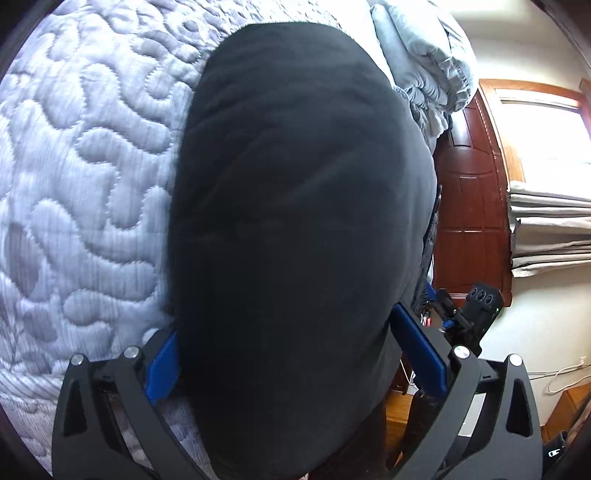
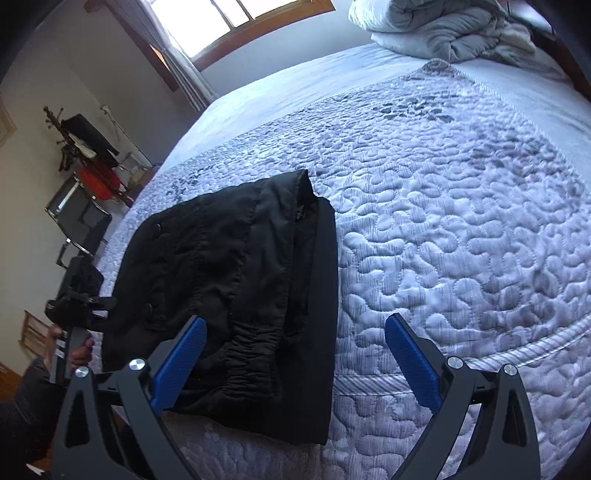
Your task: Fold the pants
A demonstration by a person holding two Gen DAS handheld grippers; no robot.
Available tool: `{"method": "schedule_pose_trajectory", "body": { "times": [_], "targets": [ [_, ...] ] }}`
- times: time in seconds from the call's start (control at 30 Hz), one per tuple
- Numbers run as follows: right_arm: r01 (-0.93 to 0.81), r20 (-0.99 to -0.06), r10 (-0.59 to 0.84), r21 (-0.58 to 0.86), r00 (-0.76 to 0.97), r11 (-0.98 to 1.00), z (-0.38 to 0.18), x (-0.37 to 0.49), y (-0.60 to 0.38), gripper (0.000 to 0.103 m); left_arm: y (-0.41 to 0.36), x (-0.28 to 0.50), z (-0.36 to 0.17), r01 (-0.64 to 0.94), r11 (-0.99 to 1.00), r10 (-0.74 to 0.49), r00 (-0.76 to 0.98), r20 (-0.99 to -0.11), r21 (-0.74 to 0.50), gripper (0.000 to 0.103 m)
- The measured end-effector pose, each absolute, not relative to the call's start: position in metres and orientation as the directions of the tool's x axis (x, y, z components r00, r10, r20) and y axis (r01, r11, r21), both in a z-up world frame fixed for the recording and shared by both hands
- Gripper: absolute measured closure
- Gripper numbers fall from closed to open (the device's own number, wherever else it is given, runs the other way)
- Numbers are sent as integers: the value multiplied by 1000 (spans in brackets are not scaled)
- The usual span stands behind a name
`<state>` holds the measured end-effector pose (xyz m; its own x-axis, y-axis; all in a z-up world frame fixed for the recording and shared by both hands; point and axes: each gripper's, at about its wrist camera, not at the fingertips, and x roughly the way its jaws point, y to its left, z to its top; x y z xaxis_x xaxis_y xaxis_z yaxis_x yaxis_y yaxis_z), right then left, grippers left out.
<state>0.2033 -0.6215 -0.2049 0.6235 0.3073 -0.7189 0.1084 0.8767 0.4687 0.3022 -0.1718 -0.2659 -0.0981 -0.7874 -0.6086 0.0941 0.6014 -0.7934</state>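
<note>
— Pants first: where do they stand?

— Black soft-fabric pants [image 2: 236, 295] lie on the near left part of the pale quilted bedspread [image 2: 461, 240], close to the bed's near edge, already gathered into a compact, layered rectangle. The elastic waistband shows at the near side, and one folded edge runs straight down the right side. I judge the folding mostly done; at most a final fold or some squaring up is left.

— And the tongs?

— Right gripper [image 2: 295, 354] has its blue-padded fingers spread wide, empty, hovering over the near right corner of the bundle, the left pad above the cloth and the right pad above bare quilt. Left gripper [image 1: 295, 354] is also spread wide; the black fabric fills the space between its pads in the left wrist view, but the pads do not pinch it. Whether it touches the cloth I cannot tell. From the right wrist view, a hand [image 2: 70, 350] holds that tool at the bundle's left edge.

— The bed and room?

— The quilt is stitched in a meandering pattern, lying flat. A rumpled grey-white duvet [image 2: 443, 33] is heaped at the far right end. Beyond the bed's left side stand a dark metal-framed chair [image 2: 79, 218] and a bright wood-framed window [image 2: 236, 22]; a reddish-brown wooden door [image 1: 469, 206] shows in the left wrist view.
</note>
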Motion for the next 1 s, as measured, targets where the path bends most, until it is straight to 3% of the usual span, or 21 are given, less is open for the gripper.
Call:
{"method": "schedule_pose_trajectory", "body": {
  "times": [0.23,0.53,0.73,1.0],
  "targets": [
    [135,-687,460,625,563,768,-236,215,-641,4,-186,306,-263,117,606,-777,-123,-617,-787,3],
    [86,-555,675,799,486,595,-264,232,-645,4,-207,308,-258,104,630,-757,-143,-638,-770,3],
    [115,-545,716,823,436,556,-281,238,-649,4,-207,314,-263,85,600,-778,-170,-605,-796,3],
    [78,-508,747,845,429,529,-283,248,-639,3,-215,310,-260,78,621,-765,-158,-625,-780,3]
  ]
}}
